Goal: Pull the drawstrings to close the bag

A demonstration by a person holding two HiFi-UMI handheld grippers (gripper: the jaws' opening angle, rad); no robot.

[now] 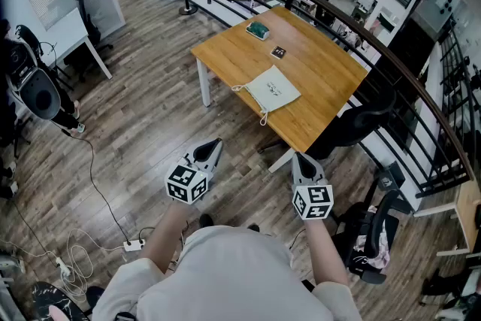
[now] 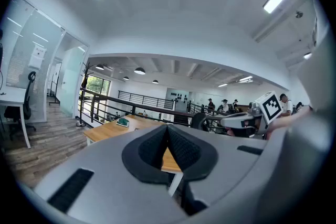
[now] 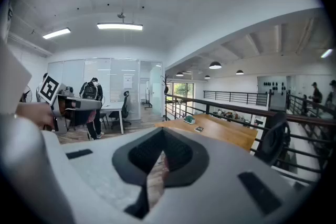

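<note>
Starting at the left, a cable [image 1: 96,188] trails over the floor, and we could catch a foot on it if we step that way while walking in. Next comes our left claw [image 1: 216,141]: its jaws are pressed together and grip nothing. We judge that it must open before it reaches anything, or it will only push a cord aside.

The bag [image 1: 273,89] lies flat on the table [image 1: 331,64], well apart from both claws, close to the table's near edge. Its cords [image 1: 262,116] trail off its left and near corners, and one looks to reach that edge. They are thin, so a pinch could miss or slip. The bag looks light. If we pull one cord alone, or pull toward us, the whole bag may slide off the table instead of closing. Pulling both cords apart would guard against that.

Our right claw [image 1: 298,158] is likewise closed on nothing, near the table's near corner, which it could knock on the way in. At the right a chair [image 1: 353,124] crowds that side, and we could bump it.
</note>
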